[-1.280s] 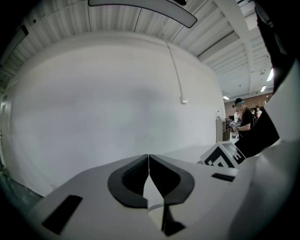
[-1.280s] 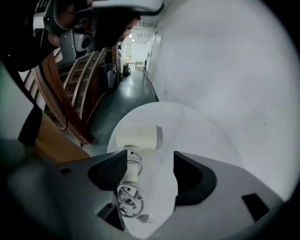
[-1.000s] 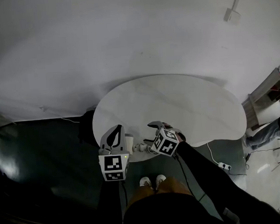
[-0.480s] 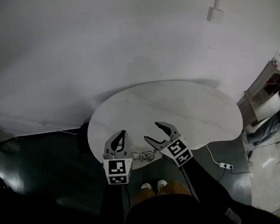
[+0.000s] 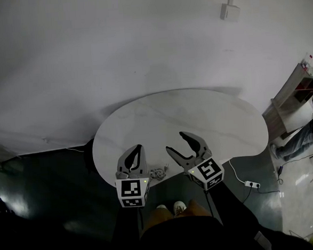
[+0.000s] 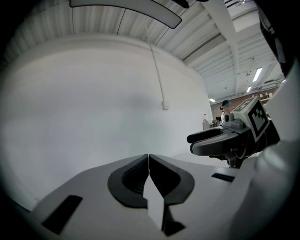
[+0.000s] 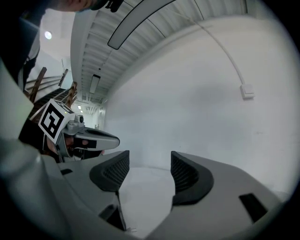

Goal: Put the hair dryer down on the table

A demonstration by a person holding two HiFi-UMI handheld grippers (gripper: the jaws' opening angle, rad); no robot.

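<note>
The hair dryer (image 5: 159, 173) lies at the near edge of the table (image 5: 215, 117), between both tools and behind their tips, long axis unclear, the left hand-held gripper (image 5: 136, 150) closed and empty, the right hand-held gripper (image 5: 176, 140) wide, empty, its jaws closing

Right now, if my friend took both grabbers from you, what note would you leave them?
Left gripper: shut, empty.
Right gripper: jaws apart and closing, nothing between them.
Hair dryer: seems to be the small white thing lying at the near edge of the table, between the grippers, touched by neither.
Done: the dryer looks set down.
Left: probably nothing but drawing both grippers back.
</note>
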